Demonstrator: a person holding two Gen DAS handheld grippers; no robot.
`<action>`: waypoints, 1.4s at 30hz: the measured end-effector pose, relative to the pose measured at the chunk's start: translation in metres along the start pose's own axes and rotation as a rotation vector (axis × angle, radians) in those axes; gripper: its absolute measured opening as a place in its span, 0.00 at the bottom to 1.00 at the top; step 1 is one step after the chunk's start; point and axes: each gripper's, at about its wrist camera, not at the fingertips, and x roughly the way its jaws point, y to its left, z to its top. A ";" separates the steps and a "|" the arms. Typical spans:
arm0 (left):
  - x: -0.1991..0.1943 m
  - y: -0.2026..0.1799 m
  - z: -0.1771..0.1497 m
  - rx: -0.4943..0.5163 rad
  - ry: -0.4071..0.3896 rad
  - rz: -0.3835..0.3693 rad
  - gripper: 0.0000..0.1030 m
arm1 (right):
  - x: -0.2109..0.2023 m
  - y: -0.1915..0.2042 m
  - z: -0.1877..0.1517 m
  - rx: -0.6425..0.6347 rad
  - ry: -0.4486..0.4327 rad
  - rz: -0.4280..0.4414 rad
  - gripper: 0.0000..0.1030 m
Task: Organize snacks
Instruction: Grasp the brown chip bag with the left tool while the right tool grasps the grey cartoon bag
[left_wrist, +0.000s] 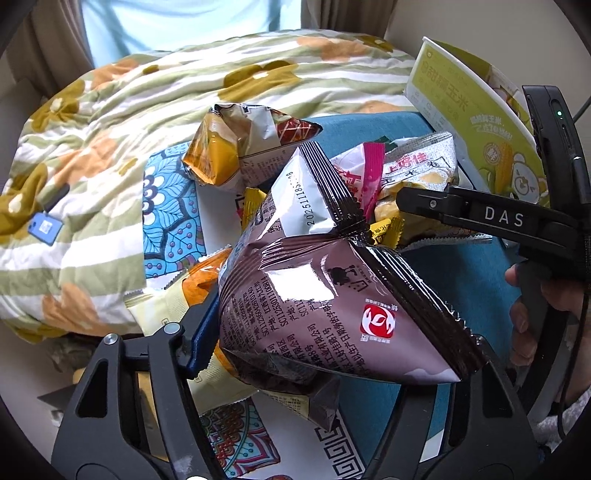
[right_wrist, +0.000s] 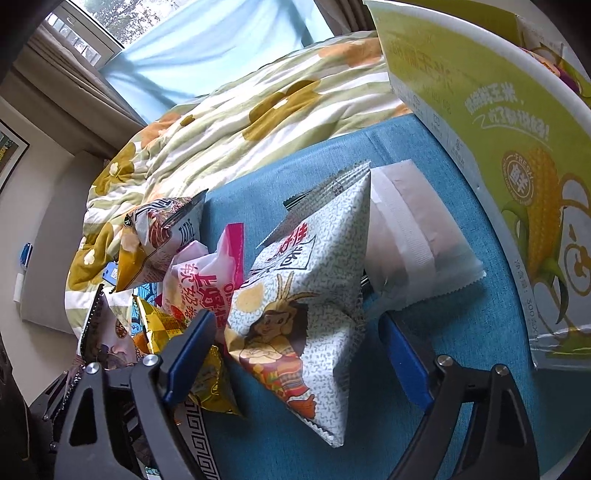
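Mid-sort here: my left tool (left_wrist: 332, 339) is clamped on the brown bag (left_wrist: 332, 295) held above the snack pile, right tool (right_wrist: 295, 354) spread wide around the speckled bag (right_wrist: 306, 295) beside the green box (right_wrist: 498, 147), so next I close right and lift.

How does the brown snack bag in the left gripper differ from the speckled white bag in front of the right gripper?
The brown snack bag is glossy dark brown with small print; the speckled white bag is pale with a cartoon figure. The brown bag sits between the left gripper jaws; the speckled one lies on the blue cloth, the right gripper open around it. Both are puffy, sealed pillow packs.
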 end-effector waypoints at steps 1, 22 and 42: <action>-0.001 0.000 -0.001 0.001 -0.004 -0.002 0.62 | 0.001 0.000 0.000 0.000 0.002 0.003 0.77; -0.027 -0.009 -0.002 0.003 -0.048 -0.012 0.61 | -0.013 0.010 -0.007 -0.071 -0.010 0.009 0.46; -0.116 -0.018 -0.009 -0.101 -0.202 -0.020 0.61 | -0.113 0.023 -0.037 -0.186 -0.144 -0.002 0.45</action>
